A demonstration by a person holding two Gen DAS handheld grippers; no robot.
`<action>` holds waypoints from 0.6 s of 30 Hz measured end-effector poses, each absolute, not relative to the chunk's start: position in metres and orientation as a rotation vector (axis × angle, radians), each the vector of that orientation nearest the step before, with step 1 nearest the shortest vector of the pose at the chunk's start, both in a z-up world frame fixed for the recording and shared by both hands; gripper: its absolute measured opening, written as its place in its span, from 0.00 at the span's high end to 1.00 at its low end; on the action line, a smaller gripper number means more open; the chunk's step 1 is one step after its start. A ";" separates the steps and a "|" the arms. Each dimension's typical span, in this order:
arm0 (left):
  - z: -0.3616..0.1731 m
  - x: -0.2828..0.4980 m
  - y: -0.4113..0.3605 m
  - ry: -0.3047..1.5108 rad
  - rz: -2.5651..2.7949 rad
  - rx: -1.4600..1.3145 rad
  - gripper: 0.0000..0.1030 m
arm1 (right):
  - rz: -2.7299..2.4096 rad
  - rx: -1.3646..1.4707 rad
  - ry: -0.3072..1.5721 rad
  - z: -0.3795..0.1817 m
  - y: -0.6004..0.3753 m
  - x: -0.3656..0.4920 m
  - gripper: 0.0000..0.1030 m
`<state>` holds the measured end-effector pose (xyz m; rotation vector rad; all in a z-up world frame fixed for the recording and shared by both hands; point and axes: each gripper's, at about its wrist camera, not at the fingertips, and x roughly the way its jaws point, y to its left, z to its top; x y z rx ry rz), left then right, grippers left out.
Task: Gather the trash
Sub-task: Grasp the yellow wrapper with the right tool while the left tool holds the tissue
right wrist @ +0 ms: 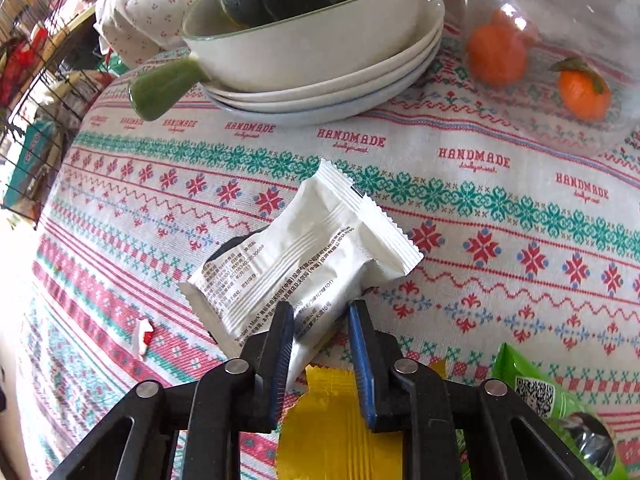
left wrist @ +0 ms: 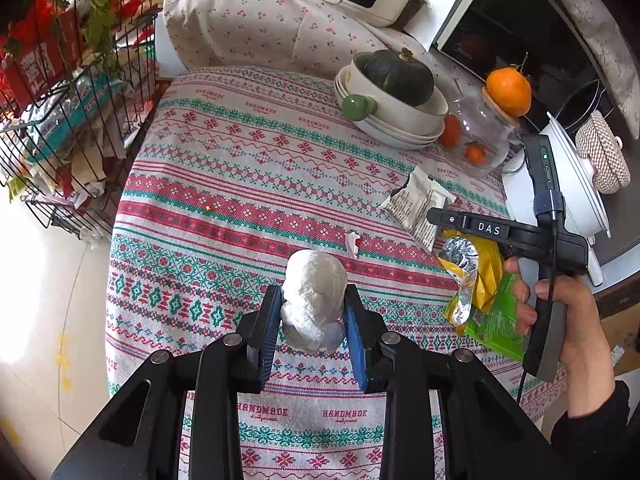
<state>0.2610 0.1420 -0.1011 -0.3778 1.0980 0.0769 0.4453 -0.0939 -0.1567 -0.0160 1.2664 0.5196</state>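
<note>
My left gripper (left wrist: 312,308) is shut on a crumpled white tissue ball (left wrist: 314,300) and holds it above the patterned tablecloth (left wrist: 240,168). My right gripper (right wrist: 322,320) is open, its blue pads on either side of the near corner of a white snack wrapper (right wrist: 304,256) that lies on the cloth. That wrapper also shows in the left wrist view (left wrist: 418,204), where the right gripper (left wrist: 436,216) reaches over it. A yellow wrapper (right wrist: 340,420) and a green wrapper (right wrist: 536,388) lie below the right gripper. A small white-and-red scrap (left wrist: 353,242) lies on the cloth.
A stack of white plates with a green-handled bowl holding a dark squash (left wrist: 400,76) stands at the back. A glass jar with oranges (right wrist: 560,60) is at the right. A wire rack (left wrist: 72,120) stands left of the table. An oven (left wrist: 520,32) and white cooker (left wrist: 568,184) stand at the right.
</note>
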 end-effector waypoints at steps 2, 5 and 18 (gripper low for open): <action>-0.100 0.260 0.142 1.095 0.074 -0.380 0.69 | 0.493 0.030 1.249 -0.144 -0.102 0.447 0.46; -0.099 0.258 0.146 1.092 0.074 -0.392 0.69 | 0.482 0.054 1.242 -0.127 -0.117 0.443 0.43; -0.094 0.249 0.137 1.088 0.041 -0.376 0.69 | 0.424 -0.106 1.291 -0.141 -0.122 0.387 0.70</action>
